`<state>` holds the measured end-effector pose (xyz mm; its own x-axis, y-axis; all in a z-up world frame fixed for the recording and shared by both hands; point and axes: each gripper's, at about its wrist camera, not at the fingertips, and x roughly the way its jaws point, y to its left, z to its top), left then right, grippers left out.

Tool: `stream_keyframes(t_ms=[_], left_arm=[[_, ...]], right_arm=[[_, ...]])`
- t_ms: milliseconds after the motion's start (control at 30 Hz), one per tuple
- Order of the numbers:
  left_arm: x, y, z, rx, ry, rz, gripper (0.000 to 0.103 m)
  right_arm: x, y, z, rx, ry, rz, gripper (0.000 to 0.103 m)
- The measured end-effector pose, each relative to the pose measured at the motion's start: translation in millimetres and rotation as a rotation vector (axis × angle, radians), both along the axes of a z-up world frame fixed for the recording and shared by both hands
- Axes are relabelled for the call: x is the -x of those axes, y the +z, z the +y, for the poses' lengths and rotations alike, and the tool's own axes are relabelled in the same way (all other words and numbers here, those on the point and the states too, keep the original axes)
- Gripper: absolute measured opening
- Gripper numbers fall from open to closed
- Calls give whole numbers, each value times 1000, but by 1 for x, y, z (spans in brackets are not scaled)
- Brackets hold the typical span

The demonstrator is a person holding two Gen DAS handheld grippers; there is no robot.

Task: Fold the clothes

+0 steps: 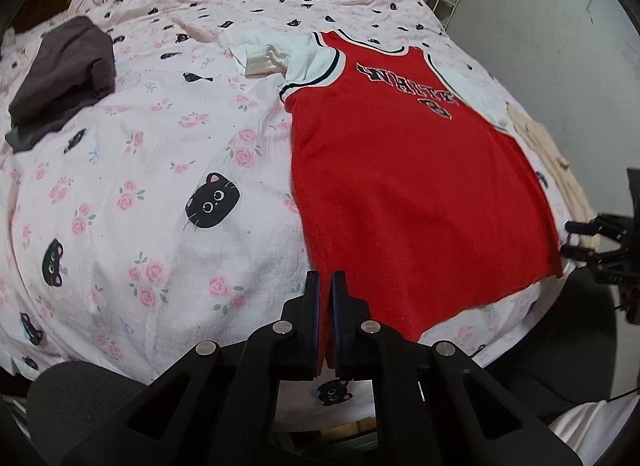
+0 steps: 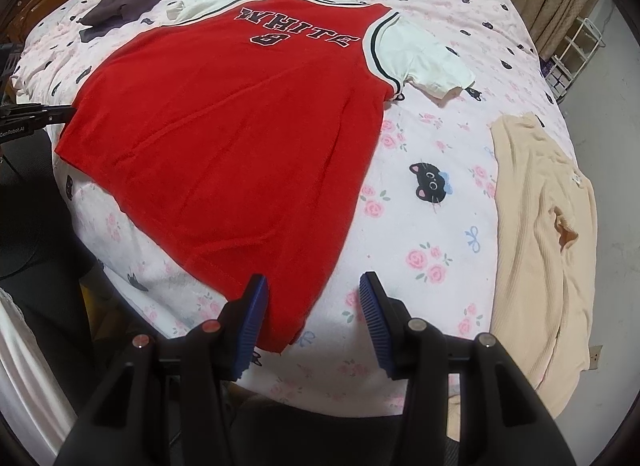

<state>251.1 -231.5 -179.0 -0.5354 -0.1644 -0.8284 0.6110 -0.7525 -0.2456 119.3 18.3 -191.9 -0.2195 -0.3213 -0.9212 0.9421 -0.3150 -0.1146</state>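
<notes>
A red jersey-style shirt [image 1: 404, 169] with white sleeves and the word WHITE lies flat, front up, on the bed. It also shows in the right wrist view [image 2: 240, 133]. My left gripper [image 1: 325, 286] is shut on the shirt's bottom left hem corner at the bed's near edge. My right gripper [image 2: 314, 290] is open, its blue pads either side of the bottom right hem corner, not closed on it. The right gripper also shows at the far right of the left wrist view [image 1: 576, 240].
A pink bedsheet [image 1: 160, 185] with cat and rose prints covers the bed. A dark folded garment [image 1: 64, 77] lies at the far left. A beige knit top [image 2: 540, 234] lies along the right edge. A white rack [image 2: 572, 53] and curtains stand beyond.
</notes>
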Motion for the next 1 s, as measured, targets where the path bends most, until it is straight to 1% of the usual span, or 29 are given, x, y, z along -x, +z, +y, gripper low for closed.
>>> stream_keyframes(t_ms=[33, 67, 100, 167, 233, 300, 533, 633, 700, 733, 800, 867, 900, 1000], left_arm=[[-2, 0, -3, -23, 6, 12, 4], [-6, -1, -8, -67, 17, 35, 4], [-12, -3, -18, -126, 37, 63, 4], [-22, -5, -31, -194, 62, 97, 4], [-29, -7, -40, -230, 72, 114, 4], [-33, -10, -48, -252, 72, 111, 4], [-27, -20, -50, -243, 83, 45, 4], [-25, -19, -48, -212, 81, 26, 4], [-26, -18, -48, -188, 86, 13, 4], [-27, -17, -48, -175, 89, 4, 4], [-30, -18, -50, -137, 106, -30, 1], [-35, -20, -54, -154, 110, -18, 0], [-38, -19, -56, -168, 115, 0, 0], [-41, -9, -52, -129, 113, 10, 1]], right_arm=[[0, 0, 0, -1, 0, 0, 49], [0, 0, 0, -1, 0, 0, 49], [0, 0, 0, -2, 0, -1, 49], [0, -1, 0, -4, -2, -1, 49], [1, -1, 0, -6, -3, -1, 49], [1, -1, 0, -8, -4, -2, 49], [3, -1, -1, -13, -10, 5, 49], [6, 1, 1, -13, -22, 12, 50], [10, 3, 4, -10, -38, 20, 54], [12, 4, 5, -7, -47, 23, 55], [17, 4, 7, -4, -62, 21, 55], [20, 4, 9, -2, -75, 19, 55], [21, 4, 9, 0, -79, 16, 55], [21, 5, 8, 3, -81, 13, 55]])
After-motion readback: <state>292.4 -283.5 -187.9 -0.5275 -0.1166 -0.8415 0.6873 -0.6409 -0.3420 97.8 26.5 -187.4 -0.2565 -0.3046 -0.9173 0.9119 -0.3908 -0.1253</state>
